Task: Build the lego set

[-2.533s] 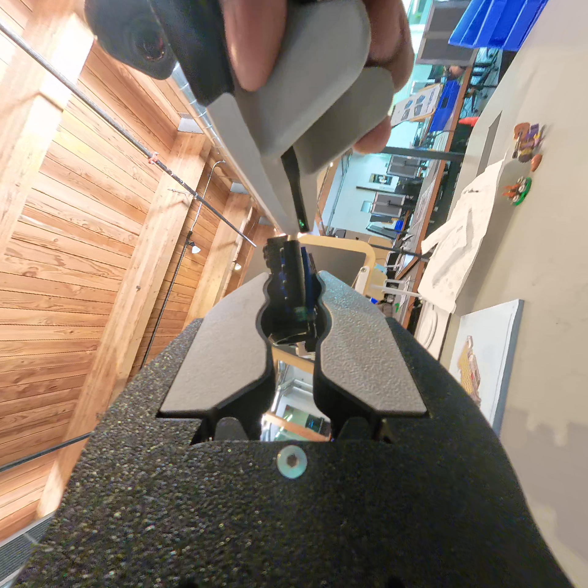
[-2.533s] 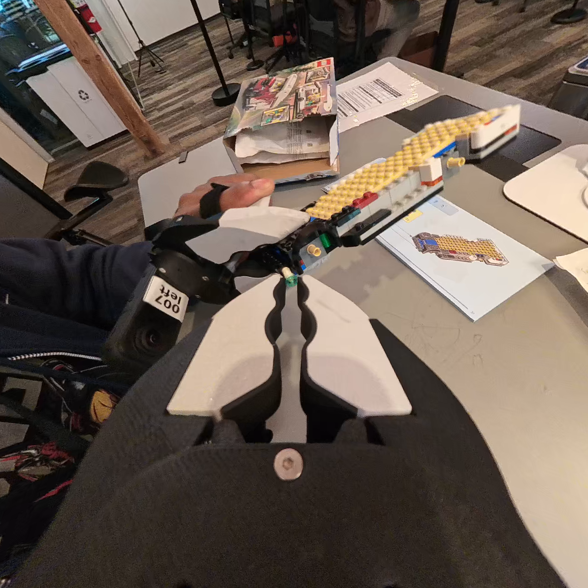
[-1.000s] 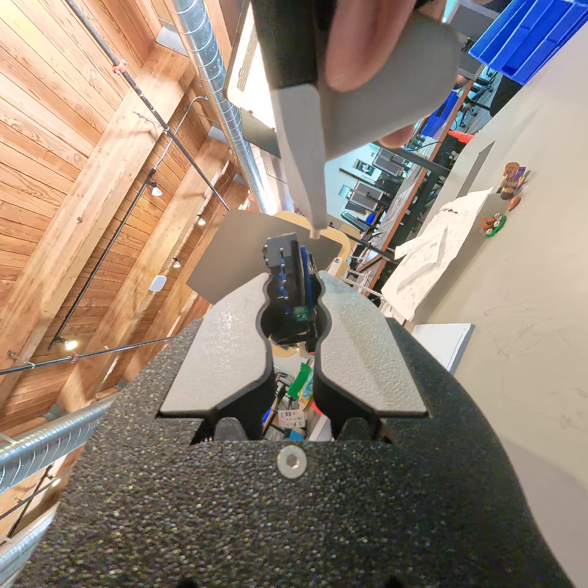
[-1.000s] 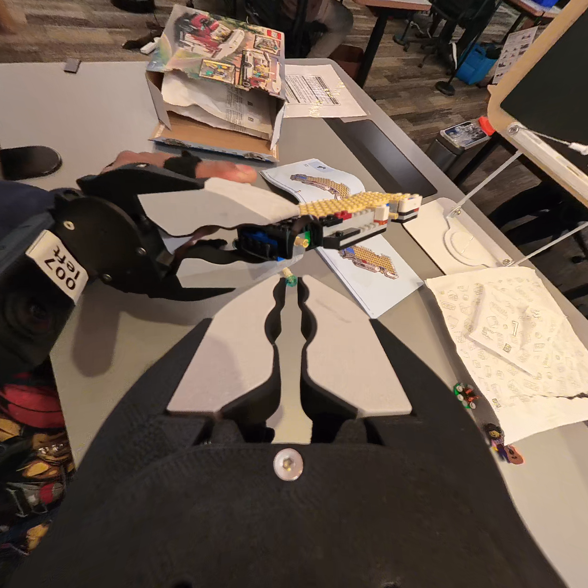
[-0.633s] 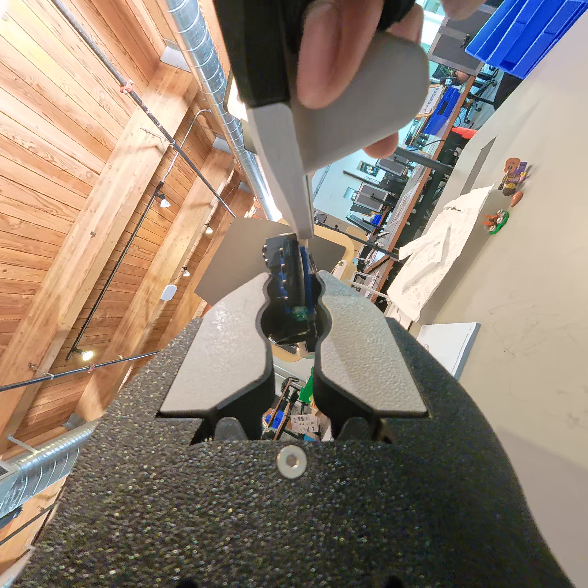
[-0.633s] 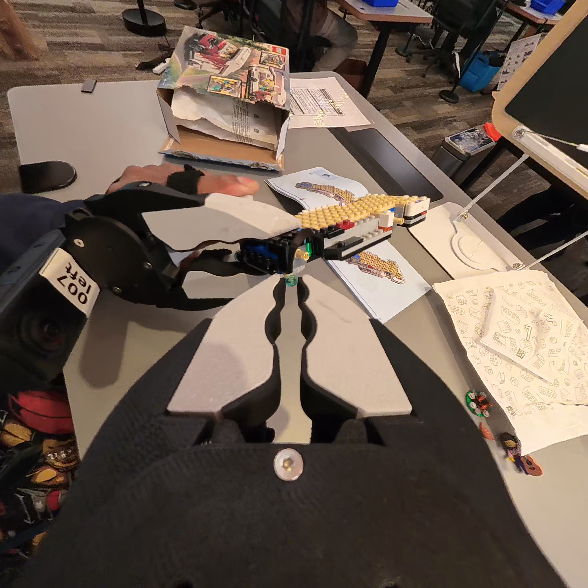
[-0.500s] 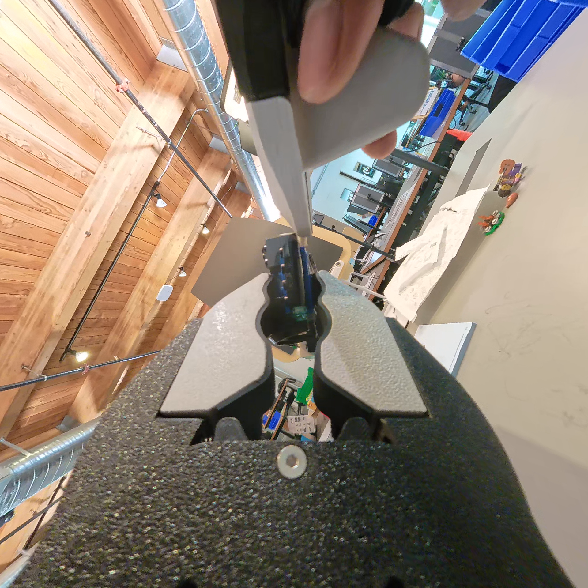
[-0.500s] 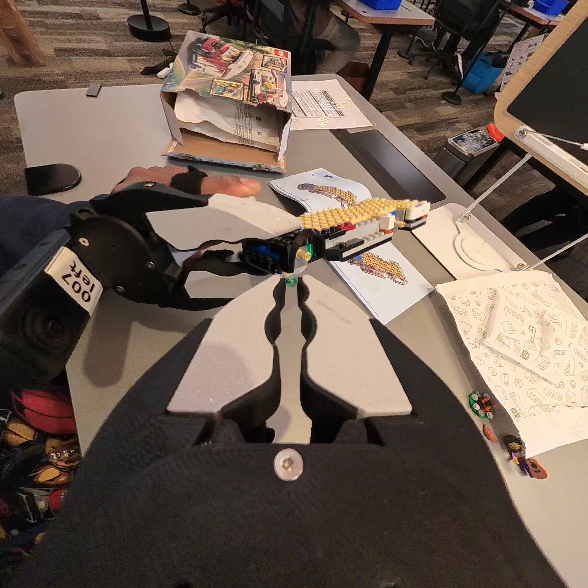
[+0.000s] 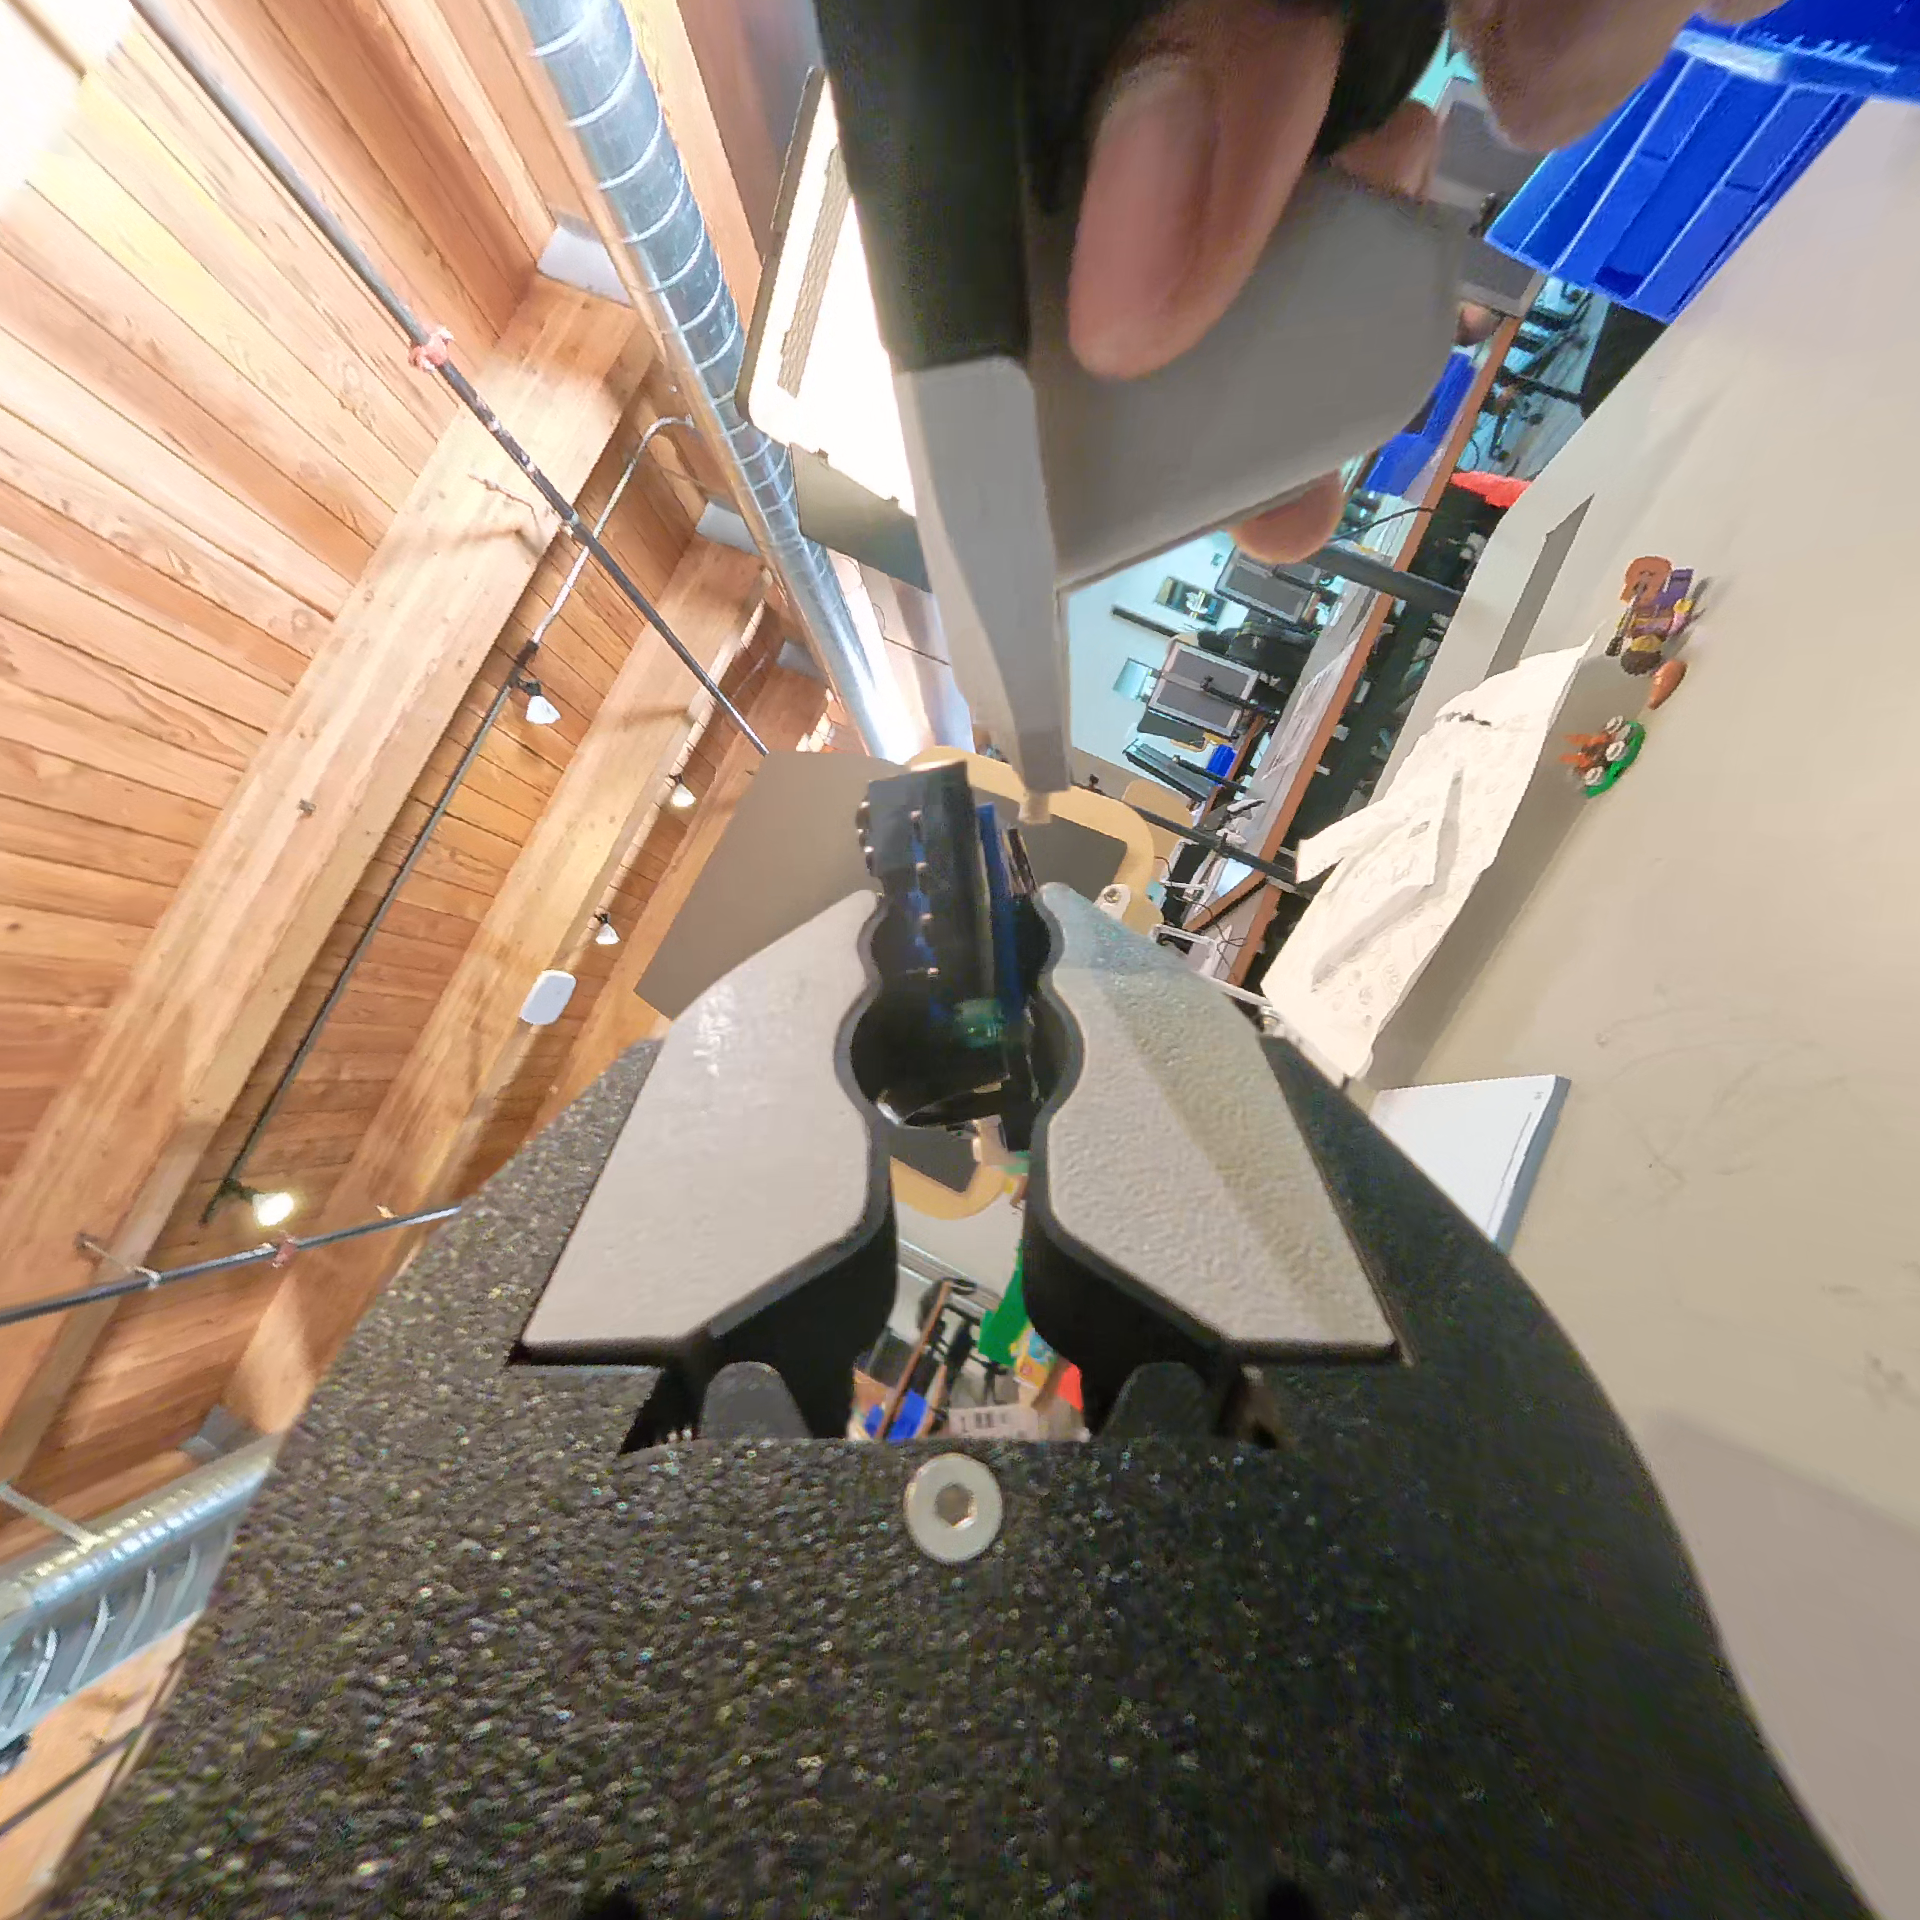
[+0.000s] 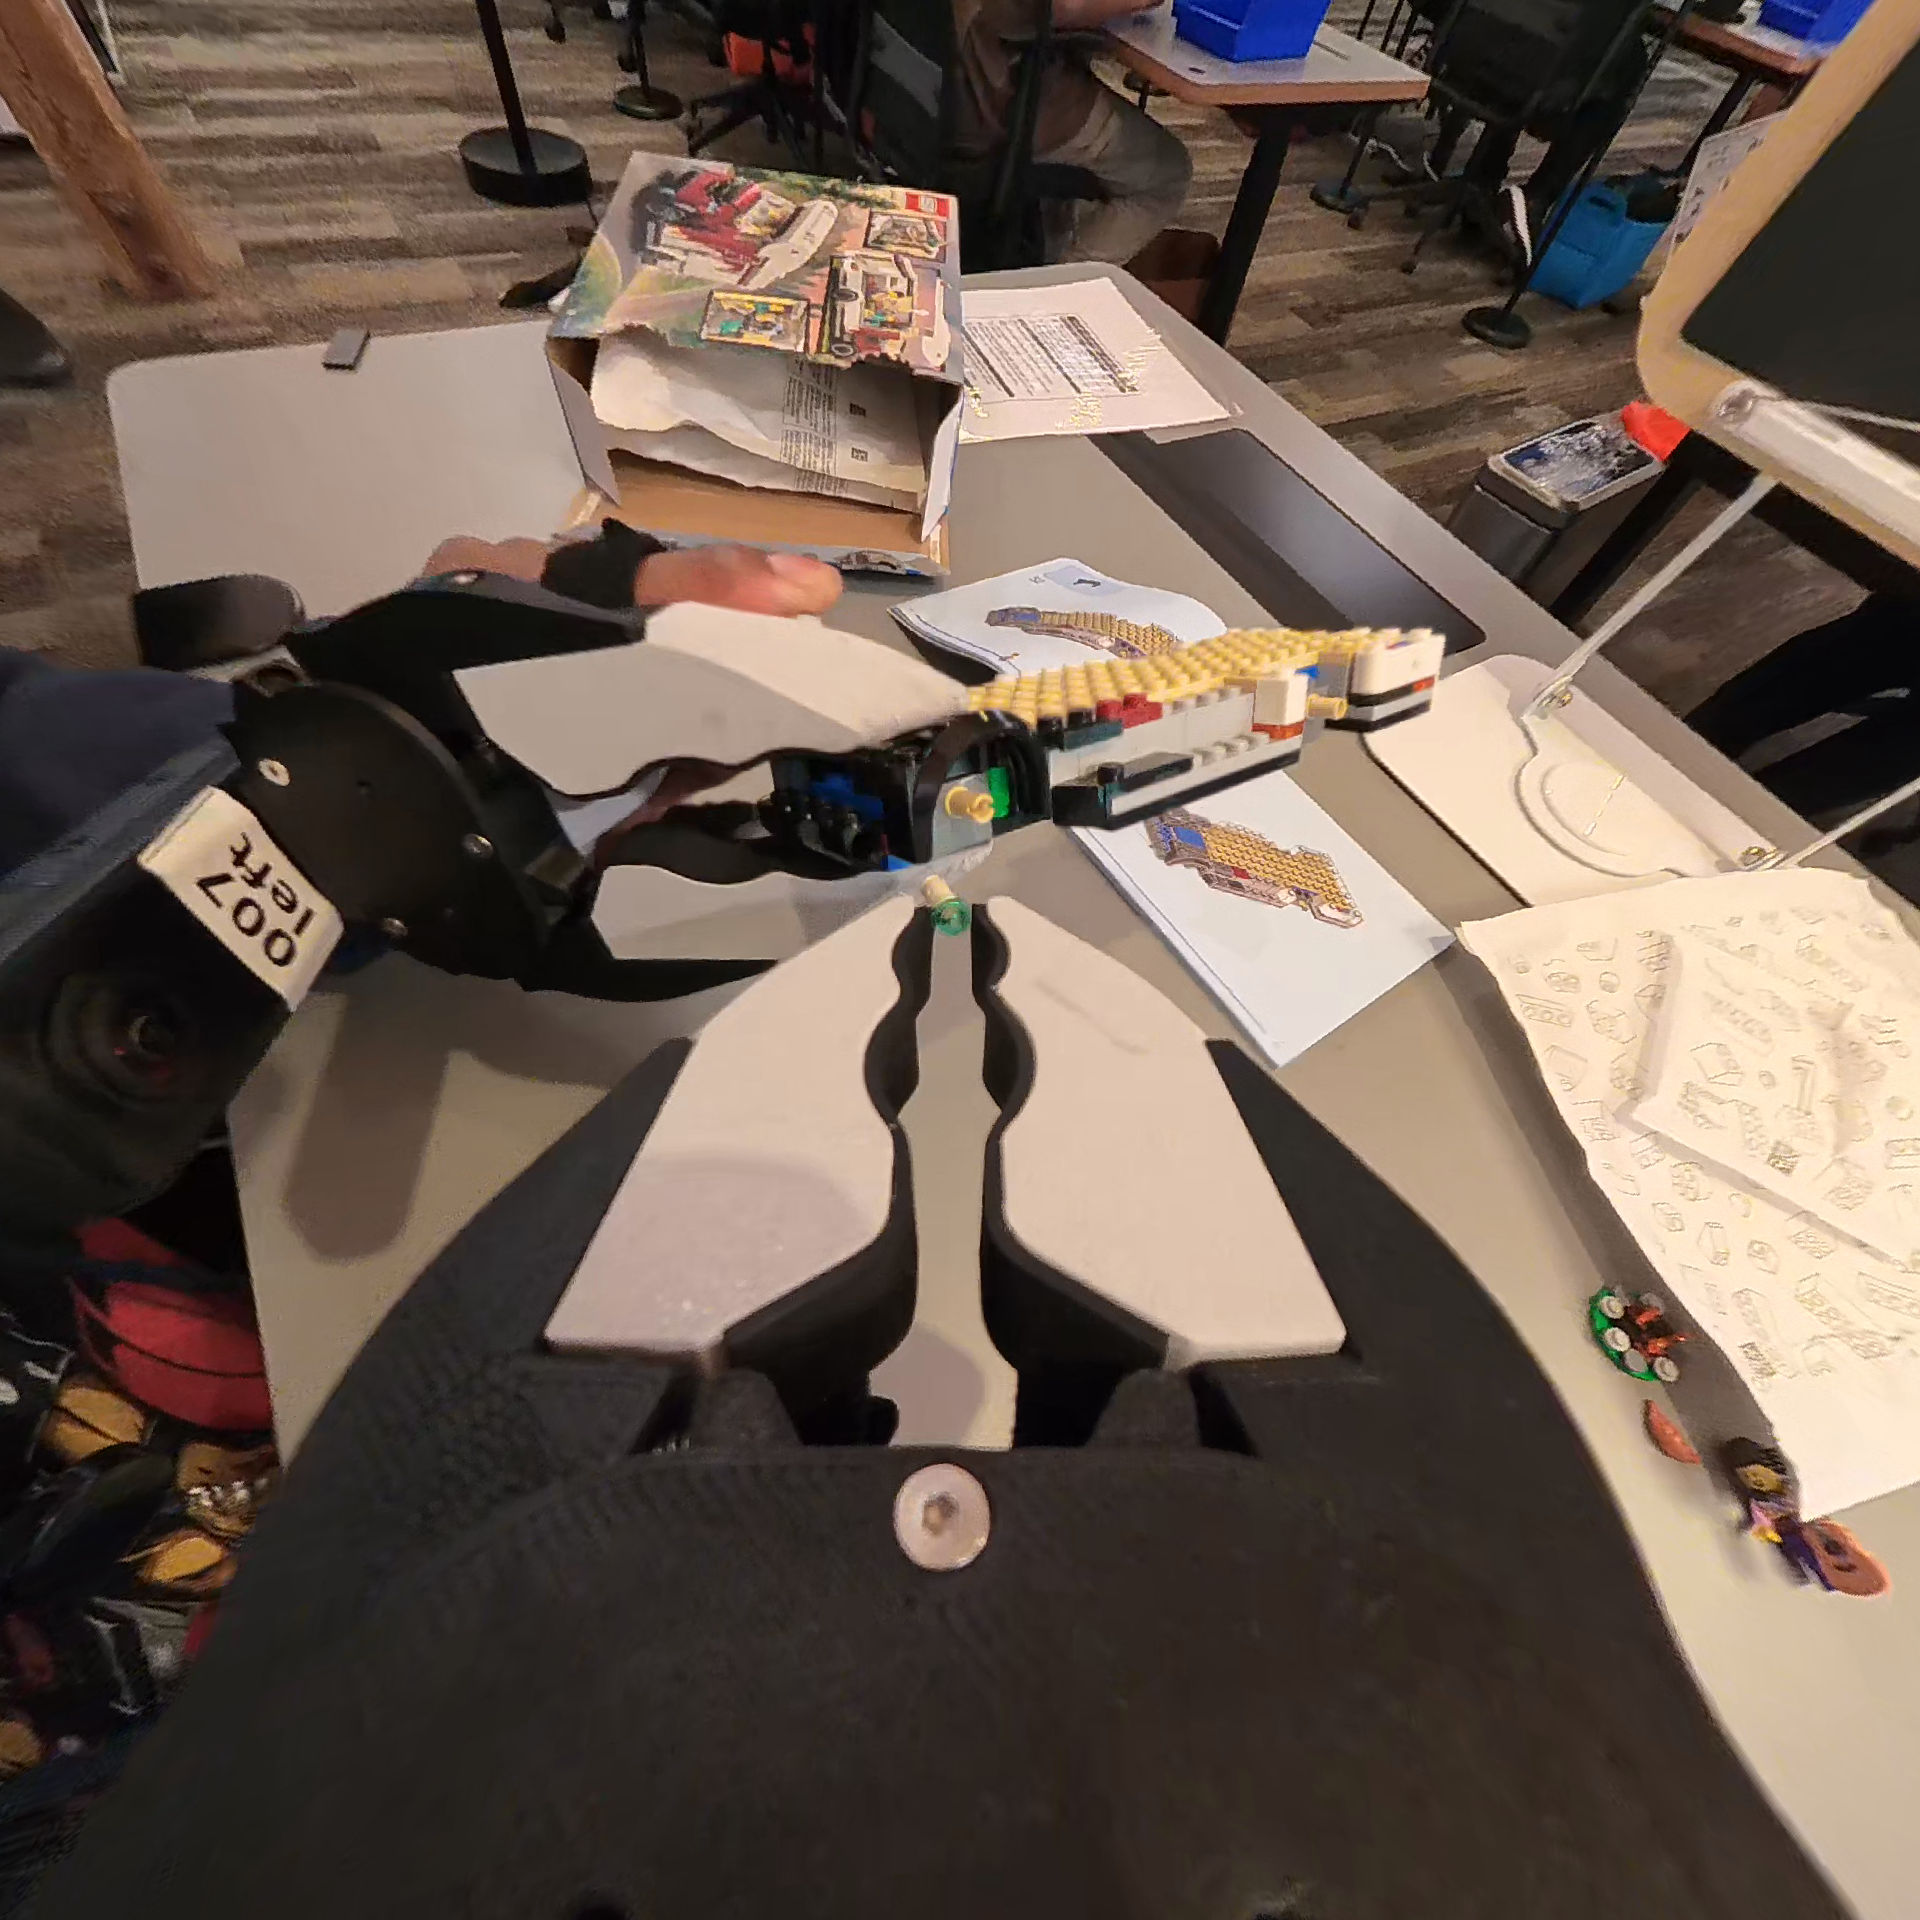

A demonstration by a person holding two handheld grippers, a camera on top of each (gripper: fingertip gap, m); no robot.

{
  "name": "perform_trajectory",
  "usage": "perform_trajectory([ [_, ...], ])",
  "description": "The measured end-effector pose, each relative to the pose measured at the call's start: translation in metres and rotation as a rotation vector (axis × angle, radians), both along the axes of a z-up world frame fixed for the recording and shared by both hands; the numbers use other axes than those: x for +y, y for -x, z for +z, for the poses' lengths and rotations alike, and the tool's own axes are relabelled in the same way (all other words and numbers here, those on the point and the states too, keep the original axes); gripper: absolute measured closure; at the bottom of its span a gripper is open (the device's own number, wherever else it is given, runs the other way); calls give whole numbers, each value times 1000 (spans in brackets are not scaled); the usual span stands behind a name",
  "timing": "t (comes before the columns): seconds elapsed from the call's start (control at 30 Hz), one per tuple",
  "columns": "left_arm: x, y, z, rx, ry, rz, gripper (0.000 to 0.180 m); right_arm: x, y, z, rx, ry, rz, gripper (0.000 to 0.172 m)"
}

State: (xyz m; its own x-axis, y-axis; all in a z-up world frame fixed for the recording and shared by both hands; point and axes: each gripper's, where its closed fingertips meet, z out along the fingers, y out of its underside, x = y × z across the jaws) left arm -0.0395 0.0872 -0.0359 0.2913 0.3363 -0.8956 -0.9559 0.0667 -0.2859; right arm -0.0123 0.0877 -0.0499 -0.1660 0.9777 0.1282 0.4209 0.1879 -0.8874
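Observation:
My left gripper [image 9: 951, 904] is shut on the dark end of a long brick model [image 9: 935, 925] and holds it in the air. In the right wrist view the same model [image 10: 1164, 717], with a tan studded top and grey and black sides, sticks out to the right of the left gripper [image 10: 894, 769] above the table. My right gripper [image 10: 948, 920] is shut on a small piece [image 10: 945, 906] with a clear green round part and a tan peg. The peg sits just below the model's dark end. In the left wrist view the right gripper's fingertip [image 9: 1039, 748] hangs beside the model.
An open instruction booklet [image 10: 1226, 862] lies under the model on the grey table [image 10: 364, 447]. A torn set box [image 10: 769, 353] stands behind. White paper sheets [image 10: 1745, 1091] and small figures [image 10: 1636, 1335] lie at the right. A hand [image 10: 727, 577] rests on the left gripper. Both grippers' tips are close together, under 4 cm apart.
The model has been swung and levelled over the booklet. My right gripper, with the small piece kept in it, stays just under the model's dark end.

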Motion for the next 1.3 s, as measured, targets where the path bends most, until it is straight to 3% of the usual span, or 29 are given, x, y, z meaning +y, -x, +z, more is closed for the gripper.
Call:
perform_trajectory([
  [0.13, 2, -2, -3, 108, 30, 31, 157, -1, 0, -3, -13, -89, 14, 165],
  [0.33, 1, -3, -5, 140, 61, 15, 158, 0, -2, -3, -6, -151, 22, 165],
  [1.3, 0, -1, -6, 130, 75, -10, 158, -3, -3, -7, -3, -192, 51, 165],
])
